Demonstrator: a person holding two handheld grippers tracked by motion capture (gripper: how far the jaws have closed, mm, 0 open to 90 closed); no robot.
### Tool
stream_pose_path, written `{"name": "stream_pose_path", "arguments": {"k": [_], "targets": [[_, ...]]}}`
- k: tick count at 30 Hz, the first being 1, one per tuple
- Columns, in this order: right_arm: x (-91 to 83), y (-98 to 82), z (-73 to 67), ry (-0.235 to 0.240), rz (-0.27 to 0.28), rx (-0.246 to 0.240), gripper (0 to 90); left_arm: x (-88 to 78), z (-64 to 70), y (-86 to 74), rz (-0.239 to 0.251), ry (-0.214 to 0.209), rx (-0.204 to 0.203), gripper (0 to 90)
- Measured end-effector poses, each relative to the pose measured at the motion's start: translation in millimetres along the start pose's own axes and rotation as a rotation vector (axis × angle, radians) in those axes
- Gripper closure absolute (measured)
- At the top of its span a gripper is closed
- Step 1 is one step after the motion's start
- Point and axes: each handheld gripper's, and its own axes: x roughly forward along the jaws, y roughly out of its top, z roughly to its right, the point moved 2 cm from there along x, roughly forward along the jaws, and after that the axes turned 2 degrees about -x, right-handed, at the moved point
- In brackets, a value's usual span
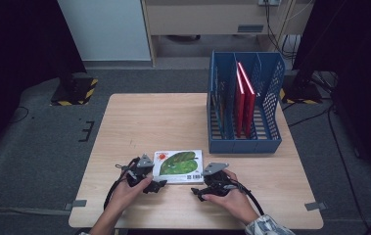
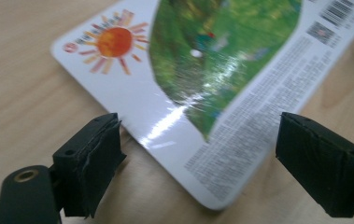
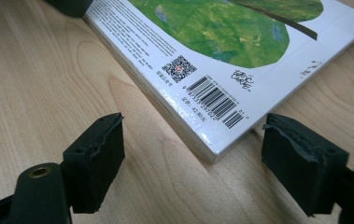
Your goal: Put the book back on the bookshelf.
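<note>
A picture book lies flat near the front of the wooden table, its white cover showing a green leaf and an orange sun. My left gripper sits at the book's near left corner. In the left gripper view that gripper is open, the book's corner lying between the jaws without touching the pads. My right gripper is at the near right corner. In the right gripper view it is open too, its jaws standing either side of the barcode corner of the book.
A blue slotted file rack stands at the table's back right, with red books upright in one slot. Bare wood stretches left of the rack and behind the picture book. The table's front edge is close behind both hands.
</note>
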Motion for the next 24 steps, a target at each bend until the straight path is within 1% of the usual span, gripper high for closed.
{"name": "stream_pose_path", "arguments": {"k": [1,3,5,6,7,9,10,12,14,15,16,17,19,22,24], "targets": [[0.9,0.2,0.0,-0.008,0.001,0.002,19.0,-1.0,-3.8,2.5,0.011,0.013,0.000,10.8],[2.3,-0.3,1.3,-0.008,-0.004,0.004,18.3,-2.9,-11.3,8.4,0.042,0.012,-0.007,10.5],[2.7,-0.4,2.4,-0.016,-0.003,0.000,18.2,-4.0,-20.0,15.1,0.082,0.009,-0.037,7.9],[3.0,-0.2,2.5,-0.020,0.000,0.003,18.3,-3.1,-23.4,18.0,0.093,-0.005,-0.042,7.8],[3.2,0.0,2.5,-0.022,-0.001,0.004,18.3,-1.1,-26.2,20.4,0.098,-0.017,-0.039,6.8],[3.9,0.6,2.0,-0.028,-0.003,0.000,18.3,5.4,-30.8,23.7,0.086,-0.024,-0.026,5.9],[4.3,0.9,1.5,-0.029,-0.002,-0.001,18.4,9.0,-32.3,24.9,0.070,-0.031,-0.019,5.9],[4.8,1.3,0.4,-0.027,-0.003,-0.011,19.5,14.6,-35.6,26.9,0.055,-0.042,-0.008,7.0],[5.3,1.4,-0.8,-0.037,-0.007,-0.022,20.1,18.2,-37.7,28.2,0.056,-0.064,-0.020,9.5],[5.1,1.2,-0.9,-0.042,-0.008,-0.027,20.8,19.6,-38.8,28.4,0.050,-0.070,-0.017,9.9],[4.6,1.0,-0.8,-0.041,-0.010,-0.031,21.2,21.1,-40.2,28.6,0.055,-0.066,-0.020,9.9],[4.4,0.7,-0.8,-0.039,-0.009,-0.031,21.5,22.3,-41.9,29.0,0.057,-0.064,-0.019,9.8],[4.3,0.4,-1.2,-0.042,-0.005,-0.027,21.7,25.2,-45.6,30.6,0.059,-0.075,-0.024,9.2],[4.1,0.0,-2.2,-0.045,-0.003,-0.029,21.9,29.5,-50.6,31.7,0.050,-0.099,-0.050,9.1],[4.1,0.2,-3.1,-0.047,-0.005,-0.024,22.1,30.8,-51.4,32.1,0.065,-0.106,-0.054,9.9]]}}
